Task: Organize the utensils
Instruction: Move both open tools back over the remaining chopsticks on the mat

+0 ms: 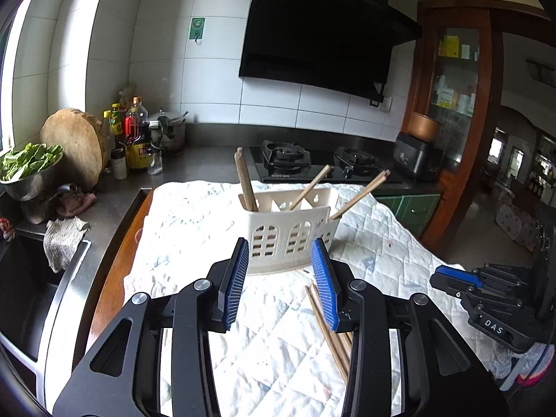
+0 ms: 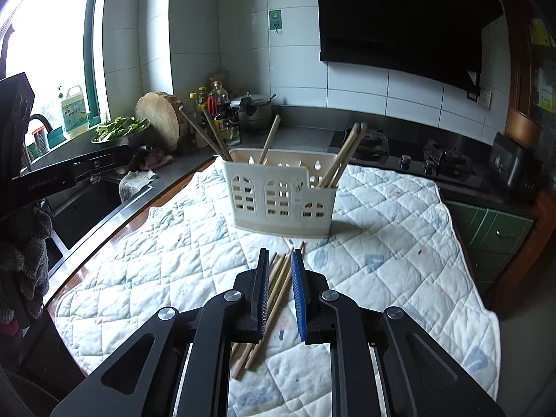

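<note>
A cream slotted utensil holder stands upright on a white quilted cloth. Several wooden chopsticks lean in its compartments. More loose chopsticks lie on the cloth in front of it. My left gripper is open just short of the holder, with nothing between its blue pads. My right gripper hovers over the loose chopsticks. Its jaws stand a narrow gap apart, and the sticks show through the gap without being pinched.
A sink with a rag on its rim lies to the left. A round chopping board, a bowl of greens and bottles line the back counter. A gas hob sits behind the holder.
</note>
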`<state>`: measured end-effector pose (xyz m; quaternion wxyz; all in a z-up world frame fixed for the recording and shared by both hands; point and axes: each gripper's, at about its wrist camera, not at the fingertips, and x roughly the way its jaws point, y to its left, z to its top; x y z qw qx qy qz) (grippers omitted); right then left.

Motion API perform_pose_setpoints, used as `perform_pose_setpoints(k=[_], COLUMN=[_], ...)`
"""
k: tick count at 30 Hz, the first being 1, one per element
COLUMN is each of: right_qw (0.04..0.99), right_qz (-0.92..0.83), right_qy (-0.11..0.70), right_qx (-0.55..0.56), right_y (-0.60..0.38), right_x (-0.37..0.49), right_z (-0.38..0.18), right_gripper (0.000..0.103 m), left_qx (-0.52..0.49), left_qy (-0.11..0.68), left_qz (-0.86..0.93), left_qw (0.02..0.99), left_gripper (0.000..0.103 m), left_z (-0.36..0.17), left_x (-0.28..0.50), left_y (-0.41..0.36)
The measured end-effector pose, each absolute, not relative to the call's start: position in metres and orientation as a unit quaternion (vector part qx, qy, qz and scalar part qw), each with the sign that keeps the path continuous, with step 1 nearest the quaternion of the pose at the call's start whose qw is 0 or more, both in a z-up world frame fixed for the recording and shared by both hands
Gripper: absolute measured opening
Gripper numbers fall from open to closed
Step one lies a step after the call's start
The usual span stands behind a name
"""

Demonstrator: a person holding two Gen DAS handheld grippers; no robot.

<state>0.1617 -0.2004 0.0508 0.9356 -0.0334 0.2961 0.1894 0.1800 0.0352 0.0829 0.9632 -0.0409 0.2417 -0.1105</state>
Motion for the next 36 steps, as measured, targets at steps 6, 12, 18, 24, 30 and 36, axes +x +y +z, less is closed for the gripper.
perform_pose_setpoints(k=[6,12,18,24,30,36], right_qw=[0.93,0.913,0.902,0.894,0.888,0.886], right_qz=[0.181,0.183,0.183,0.184,0.175,0.168], right_qy=[0.32,0.364,0.39,0.408,0.424,0.429], right_qx=[-0.02,0.009,0.027,0.032,0.039,0.04], right_y=[-0.2,-0.195,-0.19,-0.183,-0.181,-0.179], right_x=[0.147,0.149,0.157,0.164,0.173,0.175], right_z=[0.009,-0.037,-0.061,-0.074,-0.087,-0.093], right_gripper=[0.013,0.013,0.013,0.013,0.013,0.013], left_qx=[-0.067,-0.081,-0.097,-0.111,-0.114,-0.118], left_qy=[0.27,0.286,0.303,0.311,0.316,0.322], left_qz=[-0.109,-0.091,-0.082,-0.073,-0.072,-0.075], left_qw=[0.954,0.951,0.944,0.941,0.939,0.936], left_gripper=[0.038,0.038,0.038,0.038,0.039,0.041], left_z=[0.041,0.011,-0.011,-0.023,-0.028,-0.032], left_x=[0.165,0.155,0.15,0.148,0.149,0.151], left_y=[0.041,0.045,0.052,0.06,0.063,0.06])
